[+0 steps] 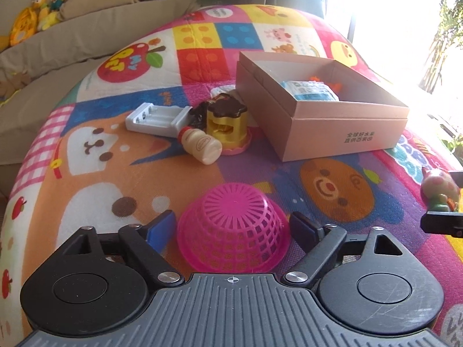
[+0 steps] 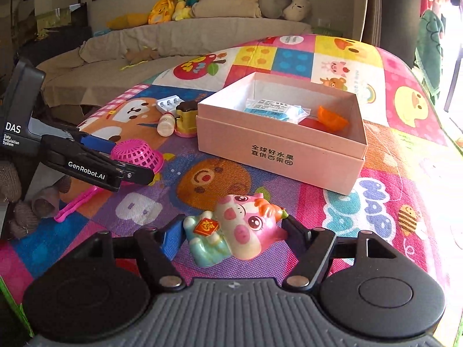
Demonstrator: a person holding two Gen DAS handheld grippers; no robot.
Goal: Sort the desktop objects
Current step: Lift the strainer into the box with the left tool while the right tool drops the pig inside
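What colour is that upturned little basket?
Bright pink, a plastic lattice basket; it shows best in the left wrist view.

Near rim of the pink basket (image 1: 233,225) dips behind the left claw (image 1: 233,230) body, and the white packet (image 1: 311,90) beyond is half hidden by the box (image 1: 341,128) wall.

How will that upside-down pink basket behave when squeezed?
The pink basket is thin open lattice, so it probably flexes and weighs little. Its sloped sides may slip up out of the left hand-held gripper. Resting on its wide rim, it should slide rather than roll.
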